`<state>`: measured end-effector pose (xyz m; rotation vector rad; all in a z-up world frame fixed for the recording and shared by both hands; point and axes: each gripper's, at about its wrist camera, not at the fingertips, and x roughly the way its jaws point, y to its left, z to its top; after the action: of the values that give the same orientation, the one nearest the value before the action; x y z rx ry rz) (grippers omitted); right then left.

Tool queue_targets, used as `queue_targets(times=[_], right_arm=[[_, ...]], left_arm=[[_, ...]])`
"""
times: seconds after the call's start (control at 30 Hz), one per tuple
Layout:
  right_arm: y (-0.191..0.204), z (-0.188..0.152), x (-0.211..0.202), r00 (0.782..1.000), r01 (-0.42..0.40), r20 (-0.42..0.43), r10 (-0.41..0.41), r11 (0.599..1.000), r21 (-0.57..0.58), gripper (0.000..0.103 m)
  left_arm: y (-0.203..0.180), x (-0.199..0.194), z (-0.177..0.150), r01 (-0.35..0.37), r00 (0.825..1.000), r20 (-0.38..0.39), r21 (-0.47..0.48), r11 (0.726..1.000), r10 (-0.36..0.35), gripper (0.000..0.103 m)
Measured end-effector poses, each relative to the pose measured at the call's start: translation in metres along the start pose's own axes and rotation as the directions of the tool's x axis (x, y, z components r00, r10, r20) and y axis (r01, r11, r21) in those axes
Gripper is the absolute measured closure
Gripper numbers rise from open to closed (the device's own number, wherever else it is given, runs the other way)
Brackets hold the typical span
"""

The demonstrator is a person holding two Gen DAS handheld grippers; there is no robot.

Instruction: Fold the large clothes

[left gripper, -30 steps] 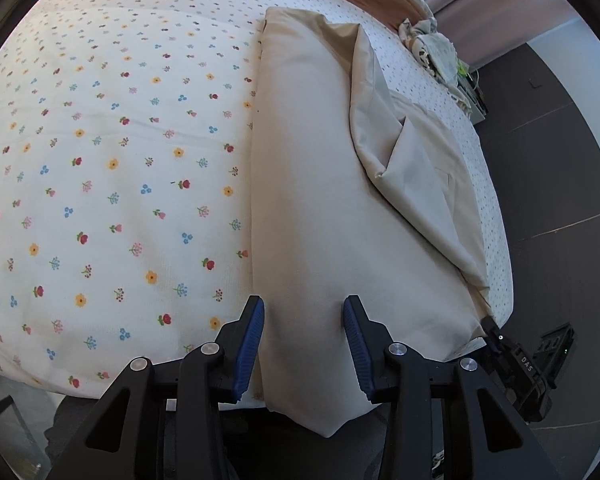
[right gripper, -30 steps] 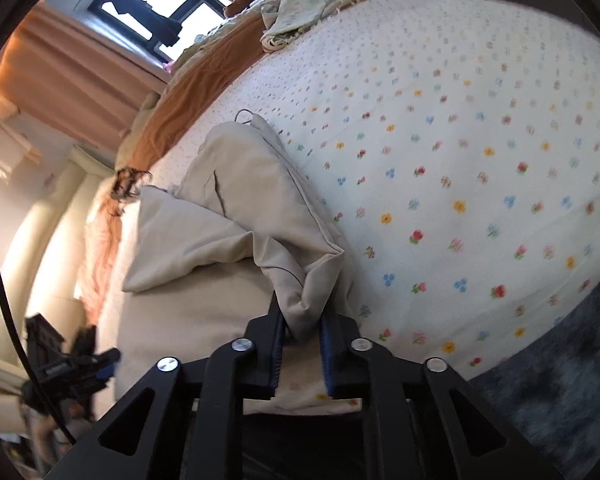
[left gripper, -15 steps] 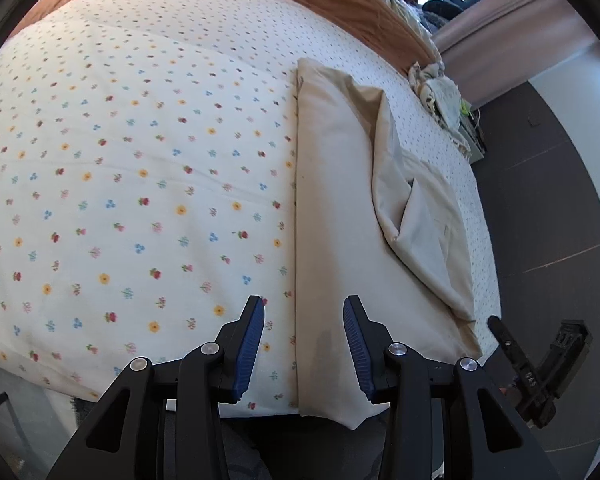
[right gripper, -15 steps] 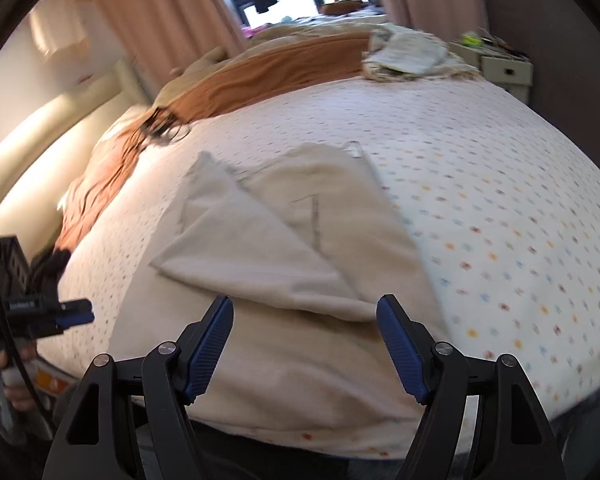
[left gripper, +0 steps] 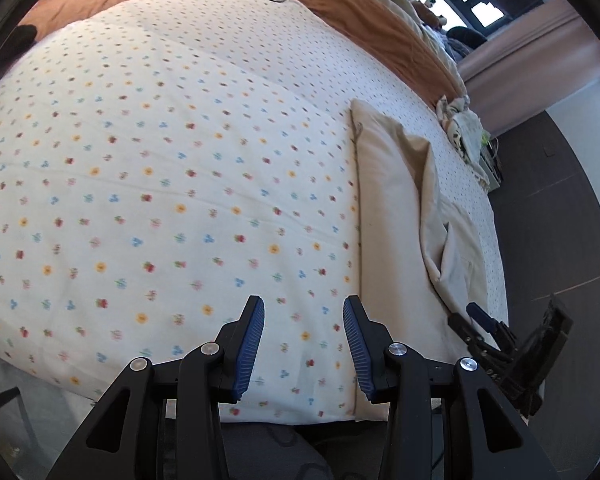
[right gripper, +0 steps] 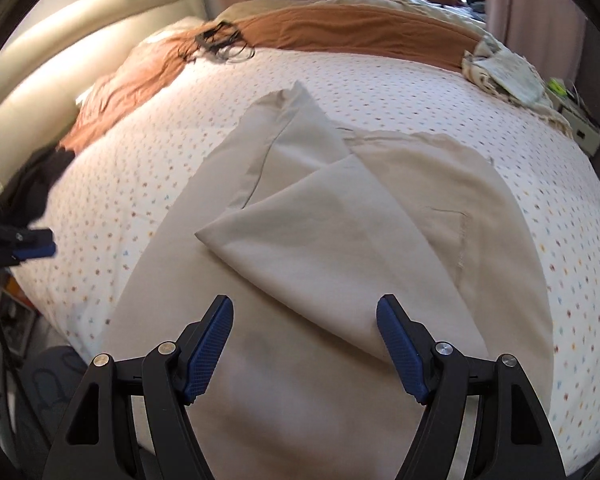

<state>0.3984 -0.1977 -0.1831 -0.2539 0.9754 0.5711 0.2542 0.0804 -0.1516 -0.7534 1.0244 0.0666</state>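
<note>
A large beige garment (right gripper: 320,248) lies partly folded on the flowered bed sheet (right gripper: 400,92), with one corner flap turned over its middle. In the left wrist view it (left gripper: 388,216) lies to the right. My right gripper (right gripper: 304,344) is open and empty, just above the garment's near part. My left gripper (left gripper: 304,344) is open and empty over the bare sheet (left gripper: 160,200), left of the garment's long edge. The right gripper (left gripper: 480,324) shows at the garment's near right corner in the left wrist view; the left gripper (right gripper: 32,246) shows at the far left of the right wrist view.
A brown blanket (right gripper: 340,32) lies across the bed's far side with a tangle of black cable (right gripper: 220,44) on it. A small patterned cloth pile (right gripper: 504,72) sits at the far right corner. Dark clothing (right gripper: 32,188) lies at the left edge. Dark floor (left gripper: 548,220) runs along the right.
My right gripper let go of the garment's folded corner, opened wide and drew back. My left gripper slid left off the garment's edge onto the bare sheet.
</note>
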Motion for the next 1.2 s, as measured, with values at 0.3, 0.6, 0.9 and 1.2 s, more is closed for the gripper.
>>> queue_targets(times=[0.3,0.6,0.9,1.2], right_arm=[[0.008,0.016,0.007,0.998,0.057,0.017,-0.055,0.995,-0.076,0.090],[-0.056,0.052,-0.044,0.982,0.123,0.143,-0.125,0.992,0.020,0.099],[-0.168,0.082,-0.061,0.938,0.319,0.043,-0.343,0.908,0.271,0.083],[-0.196,0.061,-0.031,0.987,0.145,0.014,-0.162,0.919,0.367,0.034]], left_arm=[[0.008,-0.002,0.001,-0.008,1.000,-0.004,-0.017,1.000,0.008,0.060],[-0.008,0.008,0.006,0.010,1.000,-0.022,-0.002,1.000,-0.010,0.060],[-0.035,0.020,0.017,0.054,0.998,-0.026,0.026,0.998,-0.053,0.060],[-0.048,0.053,0.027,0.053,0.996,-0.077,0.018,0.998,-0.051,0.060]])
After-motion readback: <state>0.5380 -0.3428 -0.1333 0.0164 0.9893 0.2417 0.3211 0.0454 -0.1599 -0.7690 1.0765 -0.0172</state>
